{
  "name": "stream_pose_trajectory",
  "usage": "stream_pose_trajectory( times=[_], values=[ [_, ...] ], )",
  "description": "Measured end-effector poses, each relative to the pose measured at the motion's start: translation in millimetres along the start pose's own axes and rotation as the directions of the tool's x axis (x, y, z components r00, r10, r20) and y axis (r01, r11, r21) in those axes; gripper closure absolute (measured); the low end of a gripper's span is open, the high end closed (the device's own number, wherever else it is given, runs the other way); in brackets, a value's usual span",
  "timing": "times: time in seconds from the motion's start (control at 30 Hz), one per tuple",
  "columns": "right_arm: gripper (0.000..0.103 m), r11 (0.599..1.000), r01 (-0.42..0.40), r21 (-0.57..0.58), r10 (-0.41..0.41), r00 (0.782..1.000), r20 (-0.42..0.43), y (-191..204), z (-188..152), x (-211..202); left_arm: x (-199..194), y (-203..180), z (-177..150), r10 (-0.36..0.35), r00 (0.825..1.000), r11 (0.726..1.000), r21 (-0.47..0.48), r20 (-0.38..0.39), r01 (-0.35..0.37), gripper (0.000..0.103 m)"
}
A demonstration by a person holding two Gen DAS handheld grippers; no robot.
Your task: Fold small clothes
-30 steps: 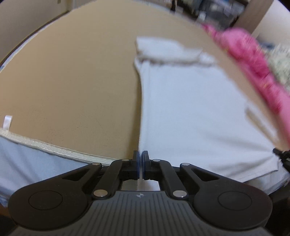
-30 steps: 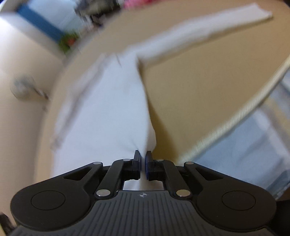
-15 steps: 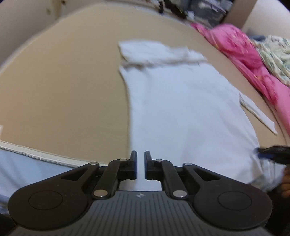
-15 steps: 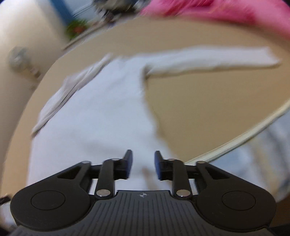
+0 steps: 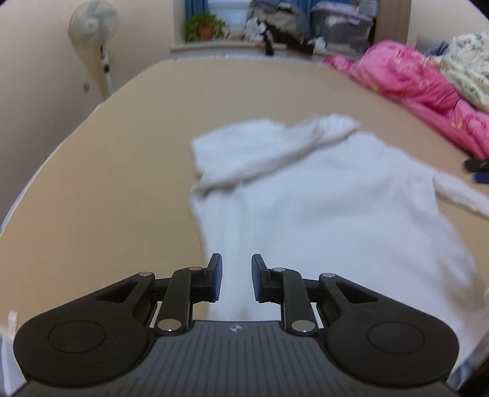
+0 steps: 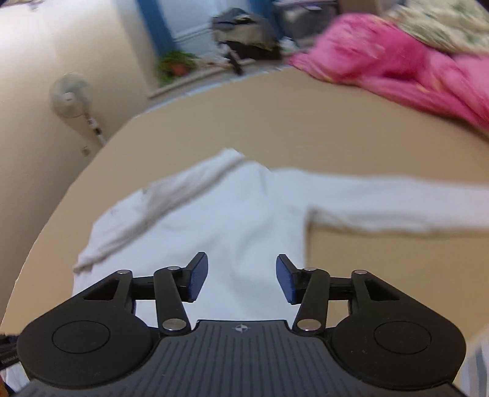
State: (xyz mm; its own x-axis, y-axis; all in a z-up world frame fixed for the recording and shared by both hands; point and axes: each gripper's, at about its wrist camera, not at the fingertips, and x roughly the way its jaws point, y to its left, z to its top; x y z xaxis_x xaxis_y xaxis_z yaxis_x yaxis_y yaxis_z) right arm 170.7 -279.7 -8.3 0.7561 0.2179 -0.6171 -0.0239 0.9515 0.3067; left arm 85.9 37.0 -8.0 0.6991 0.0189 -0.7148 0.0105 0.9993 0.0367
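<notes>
White long-sleeved top (image 5: 321, 198) lies spread flat on the tan tabletop (image 5: 107, 183), one sleeve (image 5: 275, 152) already folded across its chest, the other sleeve (image 6: 397, 204) stretched out sideways. Left hand-held gripper (image 5: 235, 281) and right hand-held gripper (image 6: 241, 279) hover over the hem, both released and empty, so I'd say most folding remains.

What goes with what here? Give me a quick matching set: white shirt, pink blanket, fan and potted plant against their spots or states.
Things:
1. white shirt
2. pink blanket
3. fan
4. potted plant

Places or states:
A. on the far windowsill
B. bunched along the right edge of the tan surface
C. standing by the wall on the left
D. spread flat, one sleeve folded across, the other stretched out

Pairs: 1-D, 2-B, 3-C, 4-A
</notes>
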Motion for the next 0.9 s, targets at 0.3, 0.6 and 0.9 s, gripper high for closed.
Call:
stream_pose_trajectory(
  times=[0.3, 0.6, 0.9],
  values=[
    [0.058, 0.996, 0.065, 0.068, -0.064, 0.998, -0.016, -33.2, 5.3, 54.6, 81.0, -95.1, 129.6, 0.016, 0.991, 0.997, 0.067, 0.131, -0.025, 0.081],
    [0.074, 0.972, 0.151, 0.181, -0.144, 0.988, -0.055, -83.6, 27.7, 60.9, 221.5, -207.8, 215.5, -0.014, 0.998, 0.991, 0.132, 0.068, 0.005, 0.055],
    [0.073, 0.976, 0.118, 0.182, -0.102, 0.99, -0.094, -91.0, 30.7, 66.8, 325.9, -247.8, 218.8, 0.19, 0.981, 0.942, 0.29, -0.036, -0.172, 0.101]
  ],
)
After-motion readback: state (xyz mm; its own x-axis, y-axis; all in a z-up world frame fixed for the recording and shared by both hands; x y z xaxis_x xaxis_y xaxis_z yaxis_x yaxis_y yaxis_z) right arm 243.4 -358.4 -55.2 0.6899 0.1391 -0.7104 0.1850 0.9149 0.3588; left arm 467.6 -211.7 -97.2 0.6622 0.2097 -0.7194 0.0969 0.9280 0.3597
